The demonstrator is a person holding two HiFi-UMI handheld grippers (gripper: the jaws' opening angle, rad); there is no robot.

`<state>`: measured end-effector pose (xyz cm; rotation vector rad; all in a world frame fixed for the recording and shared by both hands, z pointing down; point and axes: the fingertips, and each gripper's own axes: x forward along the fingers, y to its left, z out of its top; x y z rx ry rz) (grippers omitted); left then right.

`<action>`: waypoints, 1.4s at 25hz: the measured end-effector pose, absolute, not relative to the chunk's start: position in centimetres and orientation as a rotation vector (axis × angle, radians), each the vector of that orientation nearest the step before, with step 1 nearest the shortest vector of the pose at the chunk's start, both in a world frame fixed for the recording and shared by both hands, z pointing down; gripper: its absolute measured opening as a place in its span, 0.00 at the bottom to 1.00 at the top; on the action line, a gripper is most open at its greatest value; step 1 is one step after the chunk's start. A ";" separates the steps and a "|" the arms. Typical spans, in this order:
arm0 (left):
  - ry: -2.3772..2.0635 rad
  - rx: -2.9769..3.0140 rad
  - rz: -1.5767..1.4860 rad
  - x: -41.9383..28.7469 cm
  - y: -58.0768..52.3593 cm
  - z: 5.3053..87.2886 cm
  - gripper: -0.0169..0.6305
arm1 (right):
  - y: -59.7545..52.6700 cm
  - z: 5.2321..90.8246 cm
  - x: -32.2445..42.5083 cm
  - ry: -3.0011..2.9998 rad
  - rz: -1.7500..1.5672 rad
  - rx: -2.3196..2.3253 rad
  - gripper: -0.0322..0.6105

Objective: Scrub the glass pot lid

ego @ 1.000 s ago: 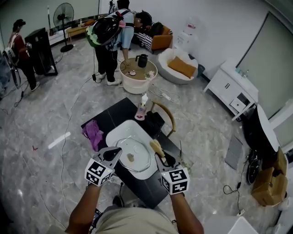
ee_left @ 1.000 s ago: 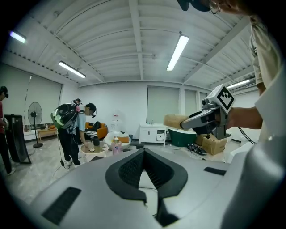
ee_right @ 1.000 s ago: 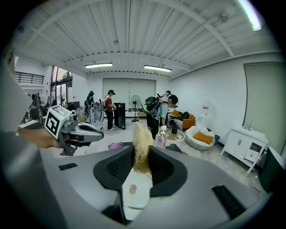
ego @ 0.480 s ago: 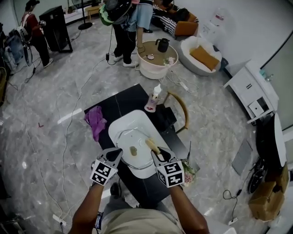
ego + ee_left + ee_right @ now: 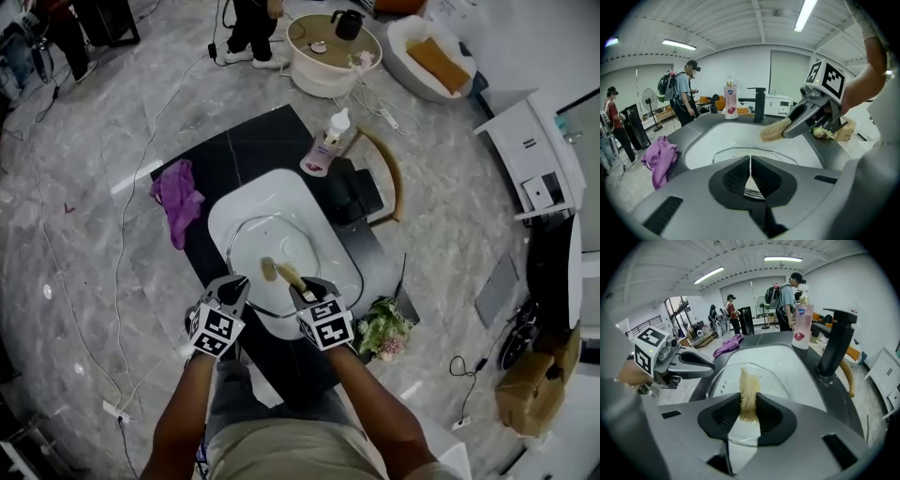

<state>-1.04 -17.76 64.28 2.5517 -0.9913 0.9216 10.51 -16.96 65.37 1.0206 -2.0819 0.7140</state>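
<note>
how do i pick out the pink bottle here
Find the white basin in the dark counter. Just past its far rim, beside the black tap, stands the pink bottle: upright, with a white pump top, unlike the crumpled purple cloth.

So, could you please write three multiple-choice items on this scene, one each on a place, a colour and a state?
1. Where is the lid?
A. in the sink
B. on the floor
C. on a chair

2. What colour is the cloth?
A. green
B. purple
C. white

3. The right hand-held gripper is:
A. open and empty
B. shut on the scrubber
C. out of view

Answers:
1. A, the lid lies inside the white basin.
2. B, the cloth beside the sink is purple.
3. B, the scrubber sits pinched between its jaws.
</note>
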 end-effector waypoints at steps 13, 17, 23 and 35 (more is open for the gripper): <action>-0.949 2.518 1.054 -1.0 -16.7 69.3 0.06 | -13.3 72.7 3.4 -2.096 0.785 0.736 0.22; -0.927 2.538 1.065 -0.5 -16.6 69.5 0.06 | -13.0 73.3 2.8 -2.114 0.794 0.721 0.22; -0.915 2.561 1.062 0.1 -16.6 69.5 0.06 | -13.6 75.6 4.4 -2.099 0.861 0.643 0.24; -0.916 2.569 1.041 0.0 -16.4 69.6 0.06 | -20.0 83.5 16.9 -1.728 0.740 0.837 0.23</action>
